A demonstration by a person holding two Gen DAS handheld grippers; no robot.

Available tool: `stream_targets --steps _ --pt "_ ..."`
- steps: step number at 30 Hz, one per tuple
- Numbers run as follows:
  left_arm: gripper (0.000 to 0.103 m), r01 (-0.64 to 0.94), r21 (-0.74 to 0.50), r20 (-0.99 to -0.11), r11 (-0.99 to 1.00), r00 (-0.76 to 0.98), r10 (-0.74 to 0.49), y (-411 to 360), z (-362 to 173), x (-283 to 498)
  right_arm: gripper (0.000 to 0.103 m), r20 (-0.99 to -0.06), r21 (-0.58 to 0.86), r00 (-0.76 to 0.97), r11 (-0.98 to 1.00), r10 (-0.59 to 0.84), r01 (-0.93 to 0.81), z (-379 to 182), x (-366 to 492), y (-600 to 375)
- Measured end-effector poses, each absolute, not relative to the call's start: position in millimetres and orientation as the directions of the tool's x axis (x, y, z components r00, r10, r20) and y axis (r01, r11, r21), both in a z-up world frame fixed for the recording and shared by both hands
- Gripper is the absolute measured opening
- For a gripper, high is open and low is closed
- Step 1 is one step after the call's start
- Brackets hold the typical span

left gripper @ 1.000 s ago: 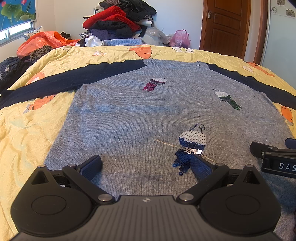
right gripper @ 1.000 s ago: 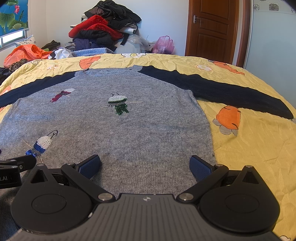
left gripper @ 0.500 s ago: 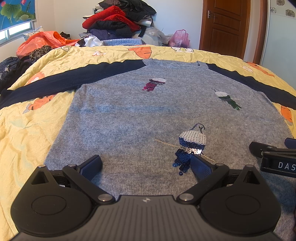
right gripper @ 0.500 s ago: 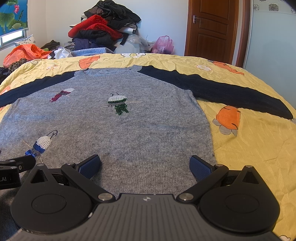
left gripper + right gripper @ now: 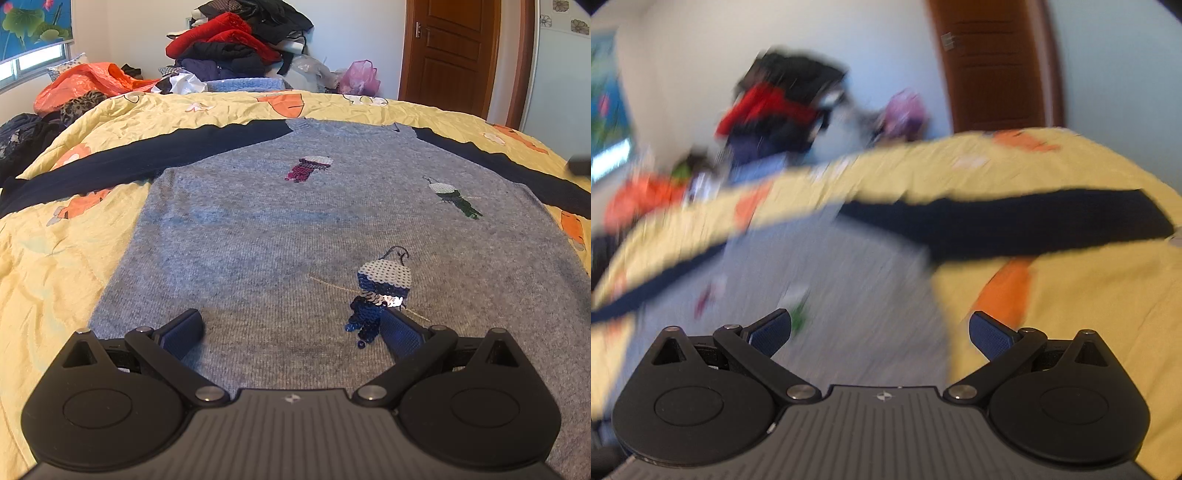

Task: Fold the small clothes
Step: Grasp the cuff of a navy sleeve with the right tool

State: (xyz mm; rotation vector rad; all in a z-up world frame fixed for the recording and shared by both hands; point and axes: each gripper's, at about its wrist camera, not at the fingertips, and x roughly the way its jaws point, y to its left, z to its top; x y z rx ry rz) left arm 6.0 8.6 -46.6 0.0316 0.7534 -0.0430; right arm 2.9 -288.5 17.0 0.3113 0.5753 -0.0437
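A grey knit sweater point(image 5: 280, 229) with navy sleeves and sequin figures lies flat, front up, on the yellow bedspread point(image 5: 55, 266). My left gripper point(image 5: 291, 328) is open and empty, low over the sweater's hem. My right gripper point(image 5: 881, 328) is open and empty, above the sweater's right side point(image 5: 857, 295); its view is blurred by motion. The right navy sleeve point(image 5: 1015, 225) stretches out ahead of it. A dark bit of the right gripper point(image 5: 580, 166) shows at the far right edge of the left wrist view.
A pile of red and black clothes point(image 5: 236, 40) and an orange bag point(image 5: 85, 83) lie beyond the bed's far edge. A pink bag point(image 5: 360, 75) sits near the brown door point(image 5: 448, 55).
My right gripper has swung up and forward toward the right sleeve, blurring its view, and has left the lower right of the left wrist view. My left gripper has stayed still.
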Motion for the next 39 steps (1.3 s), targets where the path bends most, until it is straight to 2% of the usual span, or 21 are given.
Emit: stream_targets --steps 2,6,11,17,22,24,25,26,28,30,32,34,37,39 --pt "0.103 0.051 0.013 -0.684 0.999 0.729 -0.028 8.8 -46.6 5.9 0.103 -0.515 0.34 0.857 0.924 0.025 0.178 25.4 12.5 -333.7" --pt "0.103 0.051 0.013 -0.684 0.999 0.729 -0.029 8.3 -46.6 6.2 0.103 -0.519 0.447 0.85 0.819 -0.091 0.36 14.3 26.1 -430.3" --pt "0.103 0.051 0.013 -0.684 0.999 0.729 -0.028 8.7 -46.7 6.1 0.091 -0.513 0.568 0.837 0.655 -0.191 0.498 -7.2 20.5 -521.5" --pt "0.103 0.051 0.013 -0.684 0.999 0.729 -0.029 9.2 -46.8 5.7 0.086 -0.505 0.677 0.837 0.506 -0.209 0.534 -45.1 17.3 -562.4" --pt "0.103 0.052 0.012 -0.684 0.999 0.729 -0.029 9.3 -46.8 5.6 0.078 -0.476 0.695 0.849 0.495 -0.228 0.522 -62.2 29.8 -571.2" --pt "0.103 0.052 0.012 -0.684 0.999 0.729 -0.029 9.2 -46.8 5.7 0.07 -0.478 0.682 0.844 0.503 -0.243 0.531 -64.0 36.0 -573.6" --pt "0.103 0.052 0.012 -0.684 0.999 0.729 -0.029 9.1 -46.9 5.8 0.057 -0.486 0.668 0.836 0.51 -0.253 0.542 -61.4 41.8 -573.6" --pt "0.103 0.052 0.012 -0.684 0.999 0.729 -0.029 9.3 -46.9 5.6 0.036 -0.501 0.653 0.826 0.514 -0.258 0.556 -63.5 47.7 -574.7" --pt "0.103 0.052 0.012 -0.684 0.999 0.729 -0.03 9.4 -46.9 5.6 0.015 -0.54 0.624 0.801 0.515 -0.259 0.588 -66.6 55.3 -579.0" --pt "0.103 0.052 0.012 -0.684 0.999 0.729 -0.03 9.3 -46.9 5.6 0.016 -0.534 0.614 0.8 0.526 -0.272 0.589 -63.2 57.4 -576.1" --pt "0.103 0.051 0.011 -0.684 0.999 0.729 -0.03 8.9 -46.9 5.8 0.016 -0.493 0.591 0.823 0.585 -0.282 0.555 -46.1 59.5 -557.8" --pt "0.103 0.052 0.012 -0.684 0.999 0.729 -0.03 9.5 -47.0 5.4 0.016 -0.429 0.584 0.873 0.666 -0.233 0.465 -23.0 64.2 -523.8" --pt "0.103 0.053 0.011 -0.683 0.999 0.729 -0.031 9.4 -47.0 5.6 0.016 -0.351 0.554 0.934 0.79 -0.063 0.262 7.0 89.1 -445.3" --pt "0.103 0.052 0.011 -0.683 0.999 0.729 -0.03 9.4 -47.0 5.5 0.016 -0.333 0.559 0.938 0.821 0.097 0.114 15.0 112.1 -386.4"
